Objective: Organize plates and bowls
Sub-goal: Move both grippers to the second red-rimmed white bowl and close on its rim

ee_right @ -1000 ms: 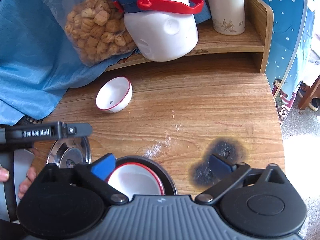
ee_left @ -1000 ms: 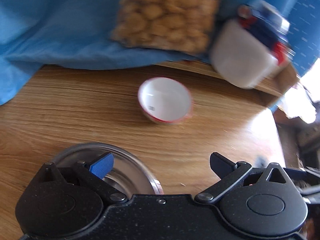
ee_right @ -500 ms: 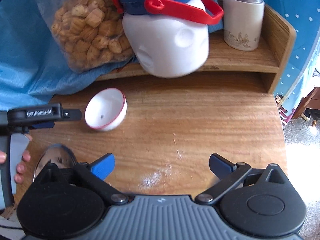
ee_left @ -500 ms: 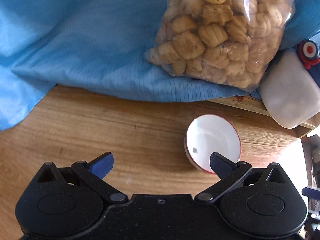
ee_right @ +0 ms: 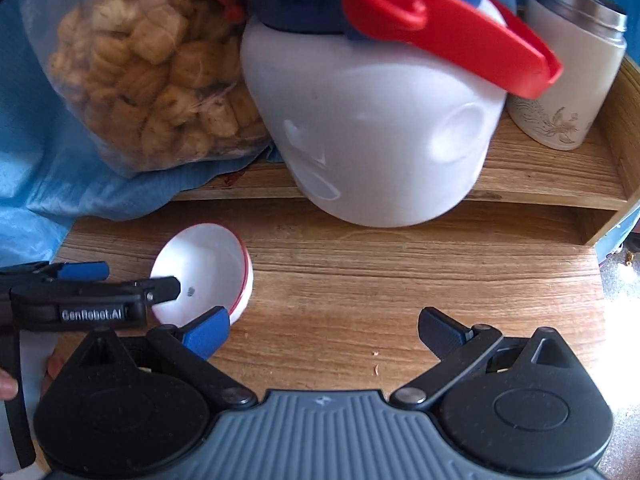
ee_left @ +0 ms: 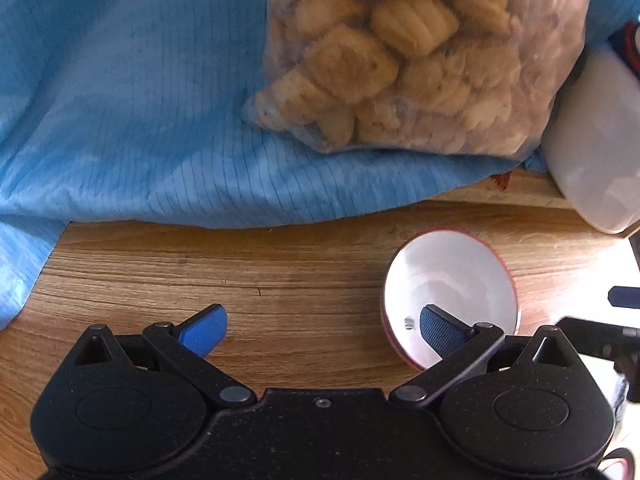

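A small white bowl with a red rim (ee_left: 452, 280) stands on the wooden table. It also shows in the right wrist view (ee_right: 208, 268). My left gripper (ee_left: 320, 330) is open, with its right finger over the bowl's near rim and its left finger over bare wood. From the right wrist view the left gripper (ee_right: 96, 280) reaches in from the left at the bowl. My right gripper (ee_right: 324, 330) is open and empty, just right of the bowl, its left finger close to the bowl's near side.
A blue cloth (ee_left: 140, 100) and a clear bag of biscuits (ee_left: 420, 52) lie behind the bowl. A big white jug with a red handle (ee_right: 380, 120) and a white flask (ee_right: 568, 76) stand on a low wooden shelf (ee_right: 540, 184).
Both grippers have moved forward toward the back of the table. The steel plate and the dark dish with a bowl have dropped out of view. The left gripper's right finger now overlaps the bowl.
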